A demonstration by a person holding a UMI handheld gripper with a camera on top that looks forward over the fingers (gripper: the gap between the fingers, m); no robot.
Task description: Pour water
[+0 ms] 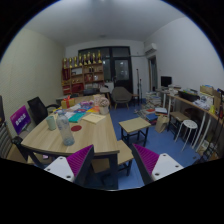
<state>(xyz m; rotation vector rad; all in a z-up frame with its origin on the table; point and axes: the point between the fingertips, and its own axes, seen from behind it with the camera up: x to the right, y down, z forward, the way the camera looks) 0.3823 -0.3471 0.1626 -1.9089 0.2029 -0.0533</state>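
Released tongs hang above one wooden table bearing one clear cup.

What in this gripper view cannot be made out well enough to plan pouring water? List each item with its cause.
- Items on the wooden table, gripper view: too small to identify; no water container is recognisable.
- Shelf contents: too distant.
- Desk clutter at the side: blurred by lens distortion.
- Gripper: open, holding nothing.
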